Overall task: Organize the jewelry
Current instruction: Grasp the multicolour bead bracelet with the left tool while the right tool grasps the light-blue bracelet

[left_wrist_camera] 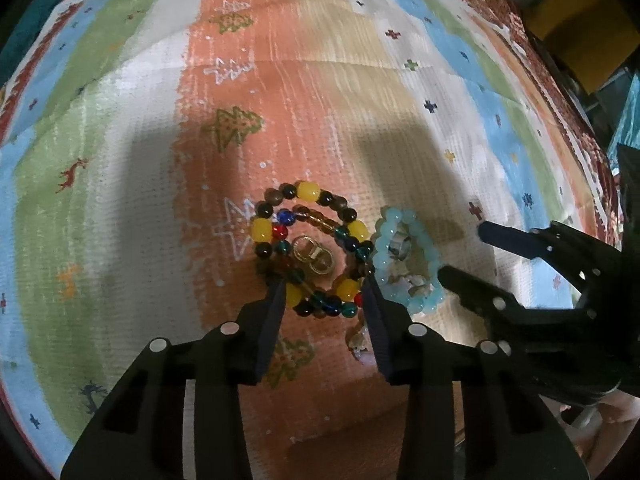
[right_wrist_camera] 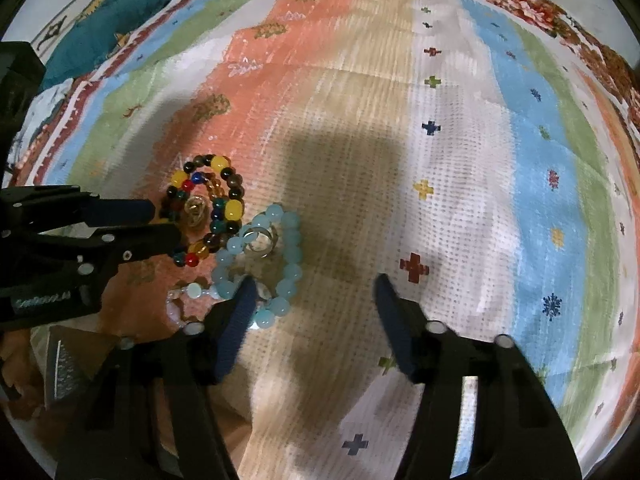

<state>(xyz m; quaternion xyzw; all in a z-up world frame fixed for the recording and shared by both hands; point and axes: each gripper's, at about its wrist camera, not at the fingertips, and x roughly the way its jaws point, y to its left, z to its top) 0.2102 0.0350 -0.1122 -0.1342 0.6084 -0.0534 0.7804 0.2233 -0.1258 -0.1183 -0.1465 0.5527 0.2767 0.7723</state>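
A bracelet of yellow, brown, blue and red beads point(left_wrist_camera: 306, 192) point(right_wrist_camera: 218, 164) lies coiled on the striped cloth point(left_wrist_camera: 320, 80), with a gold double ring point(left_wrist_camera: 312, 254) point(right_wrist_camera: 195, 208) inside it. My left gripper point(left_wrist_camera: 325, 284) point(right_wrist_camera: 165, 225) points down over its near arc, and the beads fill the gap against both pads. Touching it on the right is a pale blue bead bracelet point(left_wrist_camera: 432, 252) point(right_wrist_camera: 294, 236) around a silver ring point(left_wrist_camera: 398, 245) point(right_wrist_camera: 260, 240). My right gripper point(right_wrist_camera: 315, 280) point(left_wrist_camera: 464, 252) stands open; its left finger point(right_wrist_camera: 244, 296) overlaps the blue bracelet's near edge, and mostly bare cloth lies between the jaws.
A short string of whitish beads point(left_wrist_camera: 358, 342) point(right_wrist_camera: 180, 300) lies just in front of both bracelets. A teal cushion point(right_wrist_camera: 132, 4) sits at the far left edge. A yellow box point(left_wrist_camera: 580, 20) stands beyond the cloth's right edge. The patterned cloth stretches far ahead and to the right.
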